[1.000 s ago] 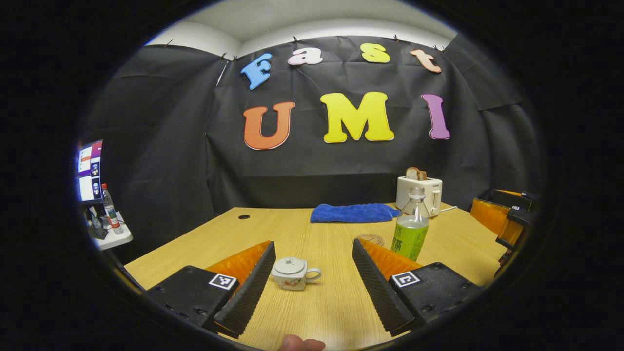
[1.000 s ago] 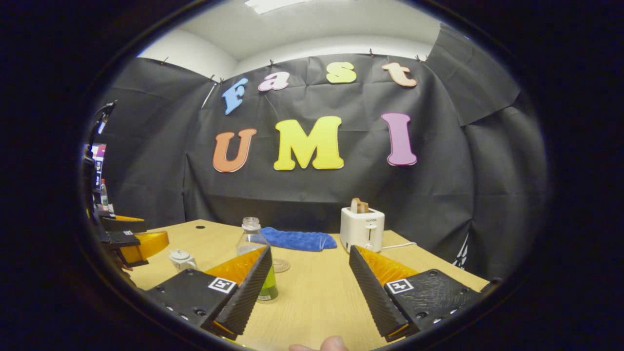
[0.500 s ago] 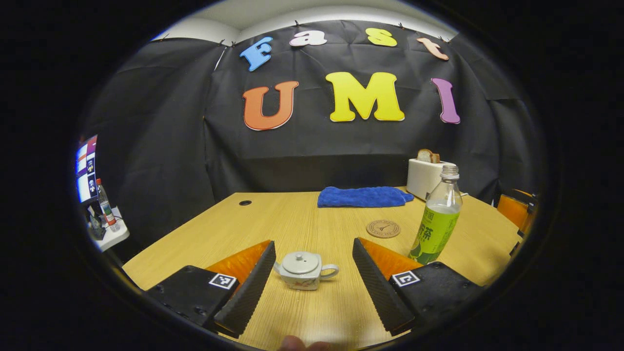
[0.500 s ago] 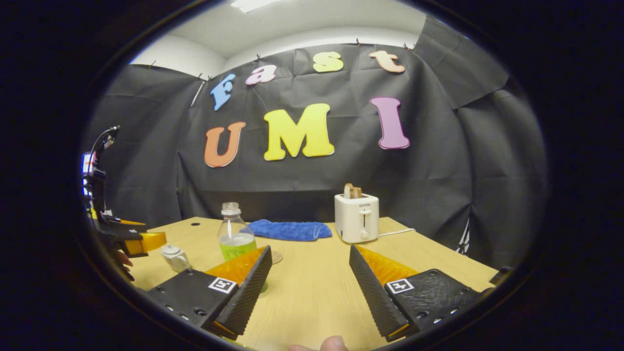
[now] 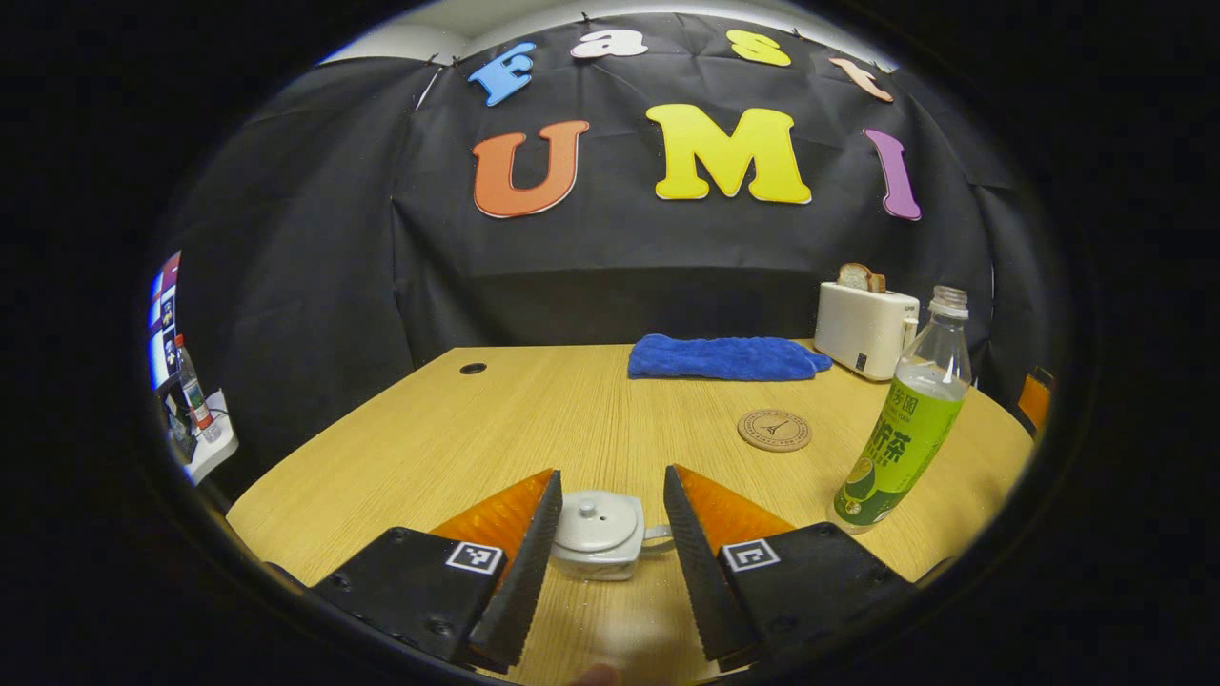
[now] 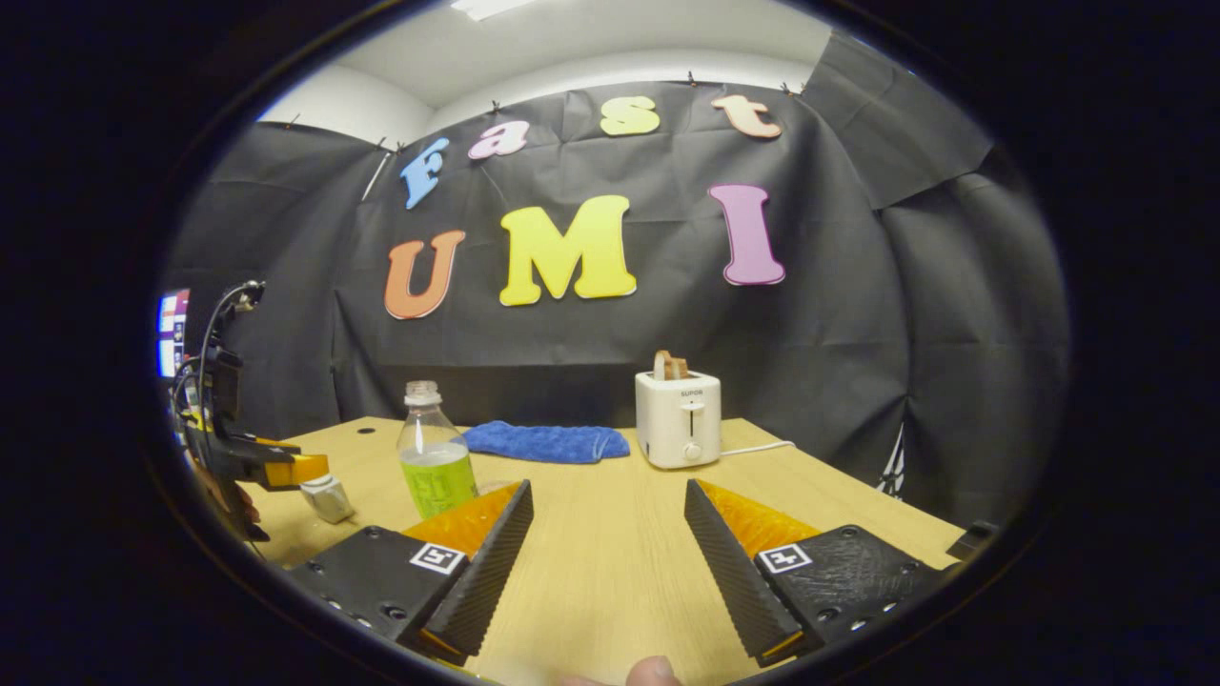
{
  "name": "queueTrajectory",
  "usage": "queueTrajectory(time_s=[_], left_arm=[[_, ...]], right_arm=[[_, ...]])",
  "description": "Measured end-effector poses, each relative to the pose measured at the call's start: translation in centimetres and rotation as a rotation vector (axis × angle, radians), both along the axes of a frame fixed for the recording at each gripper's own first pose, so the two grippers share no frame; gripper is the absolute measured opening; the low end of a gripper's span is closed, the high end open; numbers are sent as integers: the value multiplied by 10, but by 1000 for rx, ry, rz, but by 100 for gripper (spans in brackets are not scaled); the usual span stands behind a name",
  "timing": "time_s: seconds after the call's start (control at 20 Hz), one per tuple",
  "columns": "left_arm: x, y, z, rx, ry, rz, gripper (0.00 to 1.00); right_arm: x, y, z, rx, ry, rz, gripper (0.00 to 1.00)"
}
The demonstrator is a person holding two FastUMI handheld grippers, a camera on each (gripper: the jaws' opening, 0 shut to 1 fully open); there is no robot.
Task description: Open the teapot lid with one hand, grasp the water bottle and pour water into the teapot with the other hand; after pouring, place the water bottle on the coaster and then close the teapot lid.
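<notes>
Since a second ago, my left gripper point(image 5: 602, 519) has come forward and down; its spread jaws now flank the teapot point(image 5: 599, 535) near the tabletop's point(image 5: 534, 419) front edge, not yet clamped. Lid point(image 5: 597, 508): still seated, grasp next. Bottle point(image 5: 905, 419): upright toward the right edge, coaster point(image 5: 774, 430) just beside. Right gripper point(image 6: 607, 553): released, empty, hanging back.
</notes>
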State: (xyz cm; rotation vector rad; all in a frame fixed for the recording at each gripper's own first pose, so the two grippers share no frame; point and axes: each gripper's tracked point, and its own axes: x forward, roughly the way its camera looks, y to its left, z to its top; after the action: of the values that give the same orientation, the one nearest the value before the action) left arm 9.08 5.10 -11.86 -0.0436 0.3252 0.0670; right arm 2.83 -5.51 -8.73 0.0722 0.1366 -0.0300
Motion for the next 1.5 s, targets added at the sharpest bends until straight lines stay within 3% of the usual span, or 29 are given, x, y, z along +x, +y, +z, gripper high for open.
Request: queueTrajectory(time_s=[0.25, 0.65, 0.8, 1.05, 1.5], left_arm=[[2, 5, -6, 7, 17, 12, 45], [4, 18, -10, 40, 28, 37, 24], [3, 19, -9, 50, 32, 37, 8], [3, 19, -6, 52, 24, 28, 3], [-7, 21, 24, 54, -43, 20, 3]], right_arm=[[1, 0, -5, 5, 11, 5, 95], [0, -1, -11, 20, 23, 16, 95], [0, -1, -16, 23, 38, 22, 95], [0, -1, -19, 29, 42, 24, 96], [1, 9, -17, 27, 32, 57, 95]])
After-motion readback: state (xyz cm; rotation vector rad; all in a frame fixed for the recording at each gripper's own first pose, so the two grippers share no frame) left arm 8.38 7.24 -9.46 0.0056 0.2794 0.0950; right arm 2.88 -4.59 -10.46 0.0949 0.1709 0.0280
